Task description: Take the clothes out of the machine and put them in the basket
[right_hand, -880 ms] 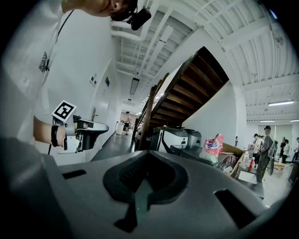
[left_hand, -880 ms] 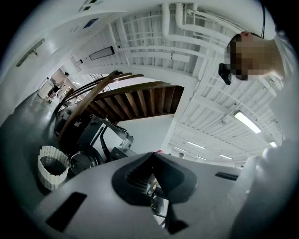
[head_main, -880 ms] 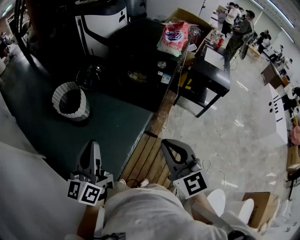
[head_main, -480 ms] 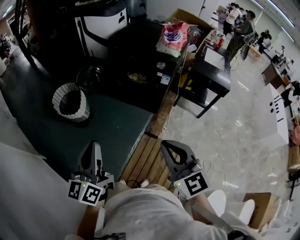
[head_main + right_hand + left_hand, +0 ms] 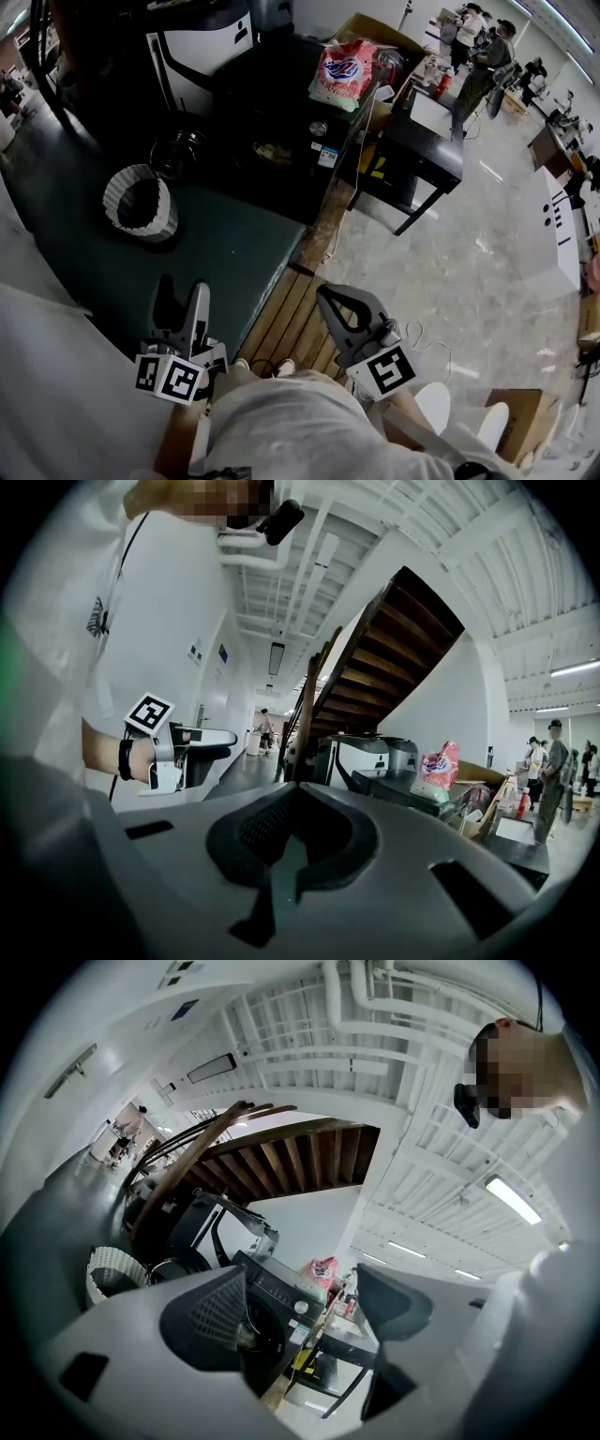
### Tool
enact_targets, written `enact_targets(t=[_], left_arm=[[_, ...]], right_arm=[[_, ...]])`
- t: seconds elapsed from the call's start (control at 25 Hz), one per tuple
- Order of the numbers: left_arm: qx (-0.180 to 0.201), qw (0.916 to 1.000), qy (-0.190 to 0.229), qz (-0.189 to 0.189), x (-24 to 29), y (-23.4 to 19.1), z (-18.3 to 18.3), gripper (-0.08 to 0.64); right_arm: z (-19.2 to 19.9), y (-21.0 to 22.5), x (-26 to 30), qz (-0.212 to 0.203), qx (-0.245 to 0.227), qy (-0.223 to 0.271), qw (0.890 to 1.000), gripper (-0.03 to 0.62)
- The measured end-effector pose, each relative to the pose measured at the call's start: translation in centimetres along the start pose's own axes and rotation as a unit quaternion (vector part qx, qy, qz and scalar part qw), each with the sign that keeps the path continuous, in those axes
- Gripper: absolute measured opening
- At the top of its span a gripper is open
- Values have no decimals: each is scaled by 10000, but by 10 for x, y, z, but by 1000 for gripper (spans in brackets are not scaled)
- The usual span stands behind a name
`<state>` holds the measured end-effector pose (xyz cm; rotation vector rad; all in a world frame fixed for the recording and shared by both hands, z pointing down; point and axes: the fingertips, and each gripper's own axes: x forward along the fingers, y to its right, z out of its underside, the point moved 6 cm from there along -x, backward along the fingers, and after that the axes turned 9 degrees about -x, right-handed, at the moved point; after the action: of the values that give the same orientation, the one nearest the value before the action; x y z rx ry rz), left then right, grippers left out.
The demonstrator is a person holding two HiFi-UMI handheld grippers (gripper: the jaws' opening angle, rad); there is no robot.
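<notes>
Down at six o'clock, the left hand-held gripper holds its jaws apart, likely readied for the machine at twelve; the right hand-held gripper is closed, empty.

No print is legible, even on the pink bag.

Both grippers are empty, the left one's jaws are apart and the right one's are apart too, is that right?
No: the right gripper has its jaws together, as the right gripper view shows. Both grippers are empty and the left gripper has its jaws apart.
</notes>
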<state>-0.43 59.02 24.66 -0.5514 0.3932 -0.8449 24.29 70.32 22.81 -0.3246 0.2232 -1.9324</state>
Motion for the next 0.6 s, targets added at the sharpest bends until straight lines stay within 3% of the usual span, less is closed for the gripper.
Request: enact_targets(t=[0.2,0.6], left_arm=[[132,9999,-101,-42,11,7,9,442],[294,9989,-224,-291,32,-13,-3,459]], right_arm=[[19,13,0,-70,131,-56,9999,12],[24,28,33,-223,288,-62,9993,12]])
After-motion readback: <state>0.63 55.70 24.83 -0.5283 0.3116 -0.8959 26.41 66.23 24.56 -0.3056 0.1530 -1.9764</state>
